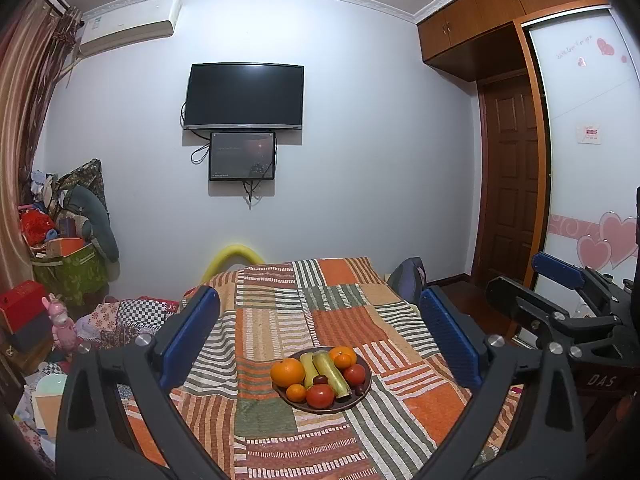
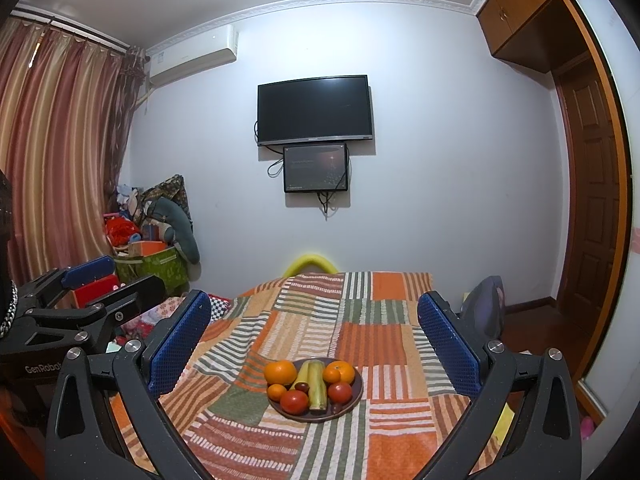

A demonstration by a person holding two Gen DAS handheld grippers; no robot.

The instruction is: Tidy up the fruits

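Observation:
A brown plate (image 1: pixel 352 402) sits on the patchwork cloth and also shows in the right wrist view (image 2: pixel 356 400). It holds a large orange (image 1: pixel 287 372), smaller oranges (image 1: pixel 343 356), red tomatoes (image 1: pixel 320 396), two pale green stalks (image 1: pixel 332 374) and small dark fruits (image 1: pixel 319 380). My left gripper (image 1: pixel 320 324) is open and empty, hovering short of the plate. My right gripper (image 2: pixel 314 340) is open and empty, also short of the plate. The right gripper shows at the right edge of the left wrist view (image 1: pixel 560 280).
The cloth-covered table (image 1: pixel 280 320) reaches toward a white wall with a television (image 1: pixel 244 98). A pile of bags and boxes (image 1: pixel 64 248) stands on the left. A wardrobe and a brown door (image 1: pixel 512 184) are on the right.

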